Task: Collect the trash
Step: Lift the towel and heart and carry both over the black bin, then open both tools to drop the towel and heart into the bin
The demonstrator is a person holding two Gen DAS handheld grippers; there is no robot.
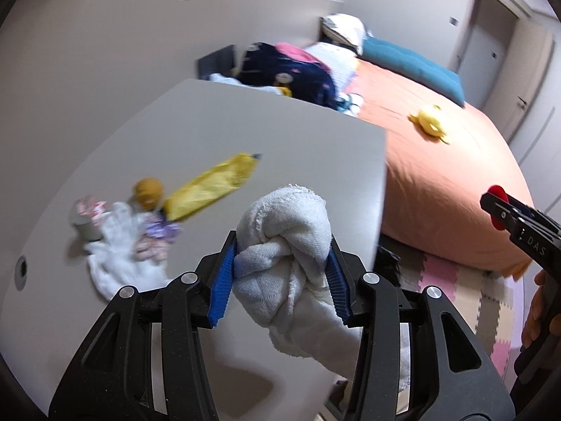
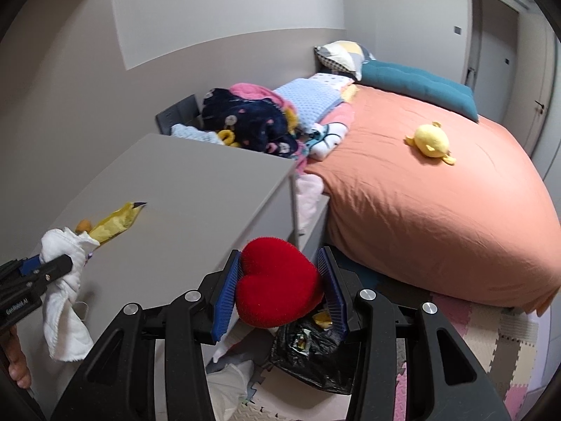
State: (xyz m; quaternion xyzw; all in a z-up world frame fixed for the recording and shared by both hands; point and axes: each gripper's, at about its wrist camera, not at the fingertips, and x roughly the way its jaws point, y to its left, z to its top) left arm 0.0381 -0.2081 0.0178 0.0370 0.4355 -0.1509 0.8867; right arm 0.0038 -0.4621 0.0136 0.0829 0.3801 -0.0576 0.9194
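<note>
My left gripper [image 1: 280, 270] is shut on a crumpled white cloth [image 1: 284, 238] and holds it above the grey table [image 1: 245, 122]; it also shows in the right wrist view [image 2: 59, 263]. My right gripper [image 2: 280, 280] is shut on a red heart-shaped sponge [image 2: 277, 280], held above a black trash bag [image 2: 315, 354] on the floor. On the table lie a yellow wrapper [image 1: 210, 186], an orange ball [image 1: 149, 193], a white glove [image 1: 119, 245], purple scraps [image 1: 159, 231] and a small grey cup [image 1: 84, 222].
An orange-covered bed [image 2: 420, 217] stands right of the table with a yellow plush toy [image 2: 431, 142], a teal cushion [image 2: 417, 86] and a pile of clothes [image 2: 252, 122]. Foam mat tiles [image 2: 491, 351] cover the floor. A white bag [image 2: 231, 382] lies beside the black one.
</note>
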